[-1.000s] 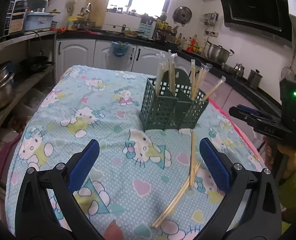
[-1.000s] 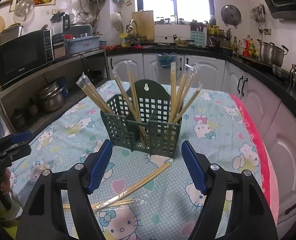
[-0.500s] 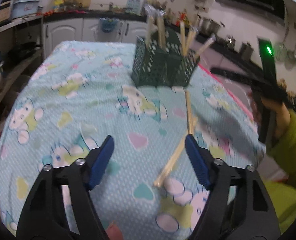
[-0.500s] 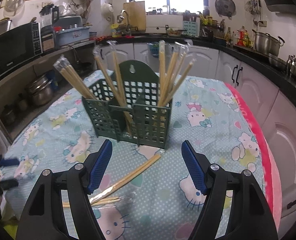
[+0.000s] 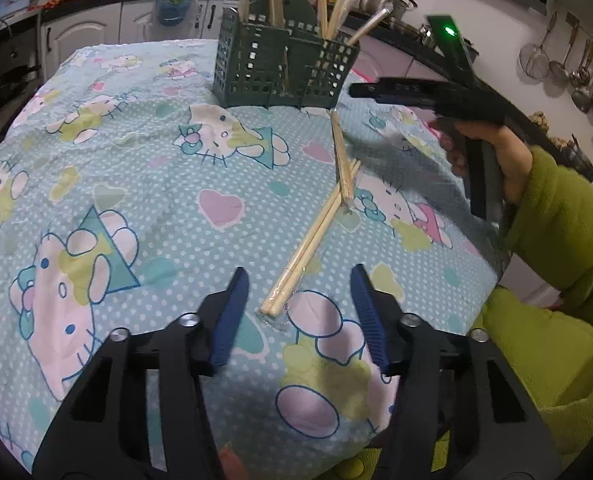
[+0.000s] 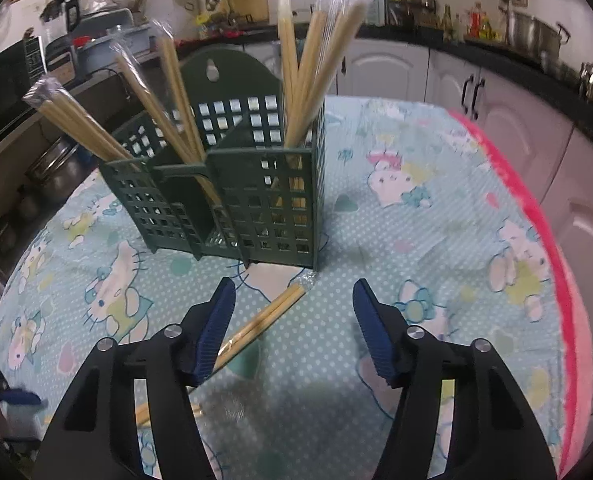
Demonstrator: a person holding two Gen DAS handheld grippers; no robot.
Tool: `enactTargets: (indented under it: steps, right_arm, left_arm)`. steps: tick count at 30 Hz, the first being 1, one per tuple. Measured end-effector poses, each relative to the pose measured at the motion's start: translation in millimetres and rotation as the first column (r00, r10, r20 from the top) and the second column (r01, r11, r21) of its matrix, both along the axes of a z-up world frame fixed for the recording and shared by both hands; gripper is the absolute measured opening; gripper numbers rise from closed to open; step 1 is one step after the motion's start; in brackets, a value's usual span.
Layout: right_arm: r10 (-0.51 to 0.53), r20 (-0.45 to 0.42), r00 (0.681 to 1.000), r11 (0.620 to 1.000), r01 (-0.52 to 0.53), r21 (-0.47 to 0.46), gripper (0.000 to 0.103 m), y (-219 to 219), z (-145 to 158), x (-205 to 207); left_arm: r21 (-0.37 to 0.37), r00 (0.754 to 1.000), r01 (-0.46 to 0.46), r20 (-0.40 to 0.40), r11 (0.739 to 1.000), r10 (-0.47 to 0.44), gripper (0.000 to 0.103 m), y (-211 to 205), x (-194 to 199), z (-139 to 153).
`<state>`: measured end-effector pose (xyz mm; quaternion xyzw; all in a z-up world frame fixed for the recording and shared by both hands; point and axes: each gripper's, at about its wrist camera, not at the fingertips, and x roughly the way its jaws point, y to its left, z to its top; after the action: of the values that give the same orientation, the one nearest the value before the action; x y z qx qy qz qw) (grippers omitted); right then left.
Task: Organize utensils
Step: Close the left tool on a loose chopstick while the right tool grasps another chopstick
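Note:
A dark green slotted holder (image 5: pixel 284 76) (image 6: pixel 232 200) stands on the table with several wrapped chopstick pairs upright in it. Two more wrapped pairs lie flat in front of it. My left gripper (image 5: pixel 299 270) hangs low over the near end of one lying pair (image 5: pixel 308 240). Its jaws are closing, that end lies between the blue pads, and they do not touch it. My right gripper (image 6: pixel 294 284) is over the other lying pair (image 6: pixel 268 316), jaws closing and pads clear of it. The stick runs under the left finger (image 6: pixel 212 332).
A cartoon-print cloth (image 5: pixel 136 168) covers the table, with a pink edge (image 6: pixel 544 264) on the right. A person's hand in a green sleeve (image 5: pixel 556 216) holds the right gripper (image 5: pixel 416 92). Cabinets and a cluttered counter (image 6: pixel 496 44) ring the table.
Both grippers have sunk toward the table and tilted further down. Their jaws have narrowed. The lying chopsticks now sit between the fingers of each gripper.

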<state>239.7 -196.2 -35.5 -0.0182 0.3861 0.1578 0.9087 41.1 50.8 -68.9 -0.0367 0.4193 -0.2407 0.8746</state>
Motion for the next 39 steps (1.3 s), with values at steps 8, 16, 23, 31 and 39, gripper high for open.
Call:
enactTargets:
  steps: [8, 16, 23, 31, 39]
  right_arm:
    - [-0.019, -0.068, 0.998, 1.000, 0.019, -0.008, 0.040, 12.1, -25.6, 28.1]
    - [-0.034, -0.132, 0.991, 0.997, 0.042, 0.059, 0.026, 2.8, -41.6, 37.8]
    - [-0.039, -0.130, 0.991, 0.993, 0.053, 0.103, 0.005, -9.9, -39.4, 40.2]
    - [-0.047, -0.138, 0.989, 0.982, 0.071, 0.174, 0.001, -29.6, -33.0, 35.6]
    - [-0.058, -0.130, 0.990, 0.988, 0.076, 0.137, 0.001, -29.9, -33.0, 37.4]
  left_arm:
    - [0.045, 0.999, 0.014, -0.046, 0.999, -0.012, 0.030, -5.9, 1.8, -14.4]
    - [0.056, 1.000, 0.014, -0.025, 0.998, -0.013, 0.013, 2.6, 1.5, -16.9]
    - [0.063, 0.999, 0.034, 0.013, 0.997, -0.035, 0.007, 8.3, -5.0, -15.8]
    - [0.028, 0.997, 0.036, 0.067, 0.999, -0.038, 0.005, 14.9, -9.2, 3.9]
    - [-0.030, 0.991, 0.053, 0.129, 0.998, -0.048, 0.003, 5.5, -1.7, 44.4]
